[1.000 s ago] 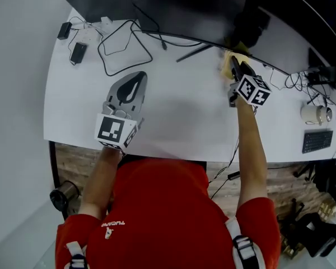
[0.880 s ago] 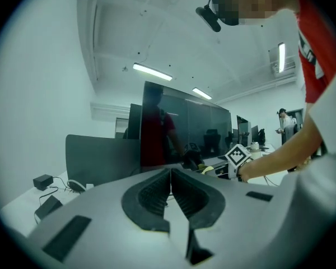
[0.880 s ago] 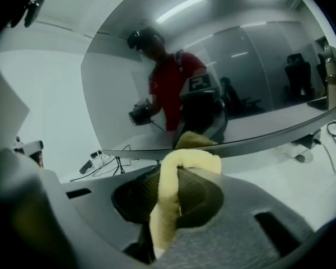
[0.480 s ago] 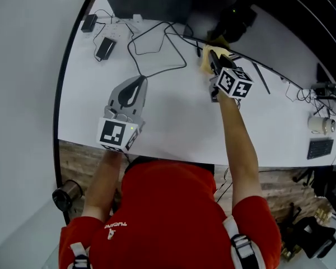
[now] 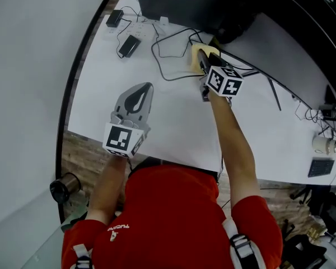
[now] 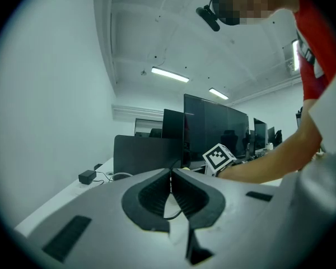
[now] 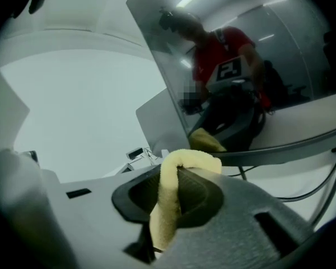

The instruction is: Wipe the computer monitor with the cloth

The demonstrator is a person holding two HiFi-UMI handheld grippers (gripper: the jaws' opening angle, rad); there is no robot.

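The dark computer monitor point(image 5: 179, 4) stands at the back of the white desk point(image 5: 173, 122); its screen point(image 7: 257, 60) fills the upper right of the right gripper view and mirrors the person and the gripper. My right gripper point(image 5: 204, 63) is shut on a yellow cloth point(image 7: 171, 198), held close to the screen's lower left part. The cloth point(image 5: 197, 55) shows just beyond the marker cube point(image 5: 224, 80). My left gripper point(image 5: 139, 97) rests low over the desk's front left, shut and empty, its jaws point(image 6: 171, 189) meeting at the tips.
Black cables point(image 5: 171, 52) loop on the desk left of the right gripper. A power adapter point(image 5: 129, 46) and a plug point(image 5: 113, 18) lie at the back left. A white mug point(image 5: 325, 144) and a keyboard point(image 5: 316, 167) sit at the far right. A wall point(image 5: 33, 66) borders the desk's left.
My right gripper and the cloth have slid leftward along the monitor's lower edge. The head view has shifted with it. My left gripper has stayed in place on the desk.
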